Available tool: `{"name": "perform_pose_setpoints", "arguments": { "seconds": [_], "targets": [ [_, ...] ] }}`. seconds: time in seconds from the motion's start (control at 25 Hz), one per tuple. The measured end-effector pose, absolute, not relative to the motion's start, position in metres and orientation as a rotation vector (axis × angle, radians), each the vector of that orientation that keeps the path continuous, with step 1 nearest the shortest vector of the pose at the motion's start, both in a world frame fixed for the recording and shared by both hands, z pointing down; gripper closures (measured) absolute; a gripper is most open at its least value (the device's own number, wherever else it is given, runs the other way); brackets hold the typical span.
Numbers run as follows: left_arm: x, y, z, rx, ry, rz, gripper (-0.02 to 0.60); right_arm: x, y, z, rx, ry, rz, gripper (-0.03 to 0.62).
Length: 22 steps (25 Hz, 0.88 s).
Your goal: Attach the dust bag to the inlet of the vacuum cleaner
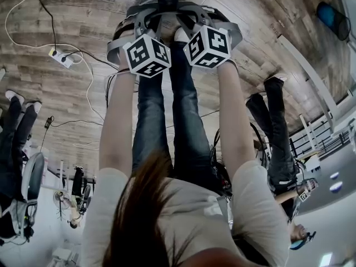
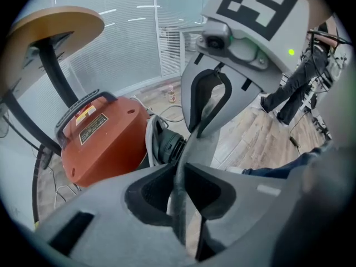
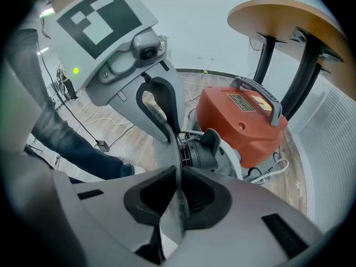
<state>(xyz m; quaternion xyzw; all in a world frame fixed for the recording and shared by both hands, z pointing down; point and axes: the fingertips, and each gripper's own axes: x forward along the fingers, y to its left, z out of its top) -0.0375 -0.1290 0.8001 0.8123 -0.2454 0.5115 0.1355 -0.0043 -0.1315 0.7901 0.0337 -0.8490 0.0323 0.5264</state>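
The orange vacuum cleaner (image 2: 103,135) stands on the floor under a round table, its black inlet (image 2: 167,146) facing me. In the right gripper view the vacuum cleaner (image 3: 245,115) and its inlet (image 3: 201,152) lie just past the jaws. The grey dust bag (image 2: 179,204) hangs as a thin fold between both grippers, a little short of the inlet. My left gripper (image 2: 179,191) is shut on one edge of the dust bag. My right gripper (image 3: 178,196) is shut on the other edge of the dust bag (image 3: 171,224). From the head view both marker cubes (image 1: 147,54) sit side by side, pointing steeply down.
A round wooden table (image 3: 283,15) on black legs stands over the vacuum. A power strip (image 1: 62,58) and cables lie on the wooden floor to the left. A person's legs (image 1: 275,127) stand at the right. A glass wall with blinds (image 2: 139,49) is behind the vacuum.
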Motion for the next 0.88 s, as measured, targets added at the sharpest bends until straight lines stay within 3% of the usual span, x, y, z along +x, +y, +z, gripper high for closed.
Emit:
{"name": "perform_pose_setpoints", "arguments": {
  "seconds": [0.88],
  "targets": [
    [-0.034, -0.139, 0.805, 2.281, -0.804, 1.445, 0.494, 0.0, -0.145, 0.793, 0.204, -2.003, 0.136, 0.539]
  ]
}}
